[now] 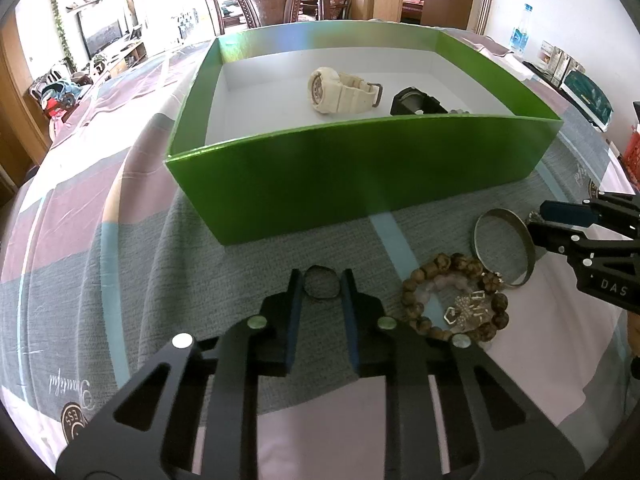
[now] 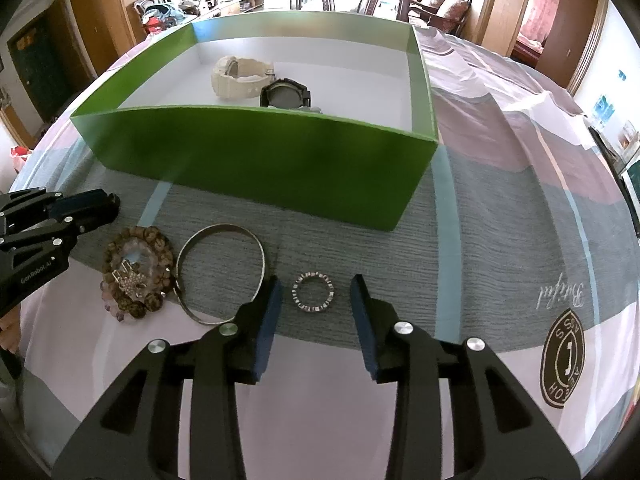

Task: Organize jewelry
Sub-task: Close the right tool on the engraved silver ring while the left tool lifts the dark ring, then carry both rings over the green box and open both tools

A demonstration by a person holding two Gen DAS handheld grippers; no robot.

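Silver and studded with small stones, the ring [image 2: 314,293] lies flat on the grey-striped bench cloth [image 2: 500,208], between my right claw's [image 2: 316,294] released fingers. My left claw [image 1: 321,286] brackets a dark ring [image 1: 321,288], grip uncertain.

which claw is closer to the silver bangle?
Right. The right claw has its left finger at the bangle rim; the left claw sits beyond the bead bracelet, around a dark ring.

Two watches [image 2: 244,76] inside green box [image 2: 256,152]; bangle [image 2: 222,272], beaded bracelet [image 2: 138,272], ring [image 2: 314,293] flat outside.
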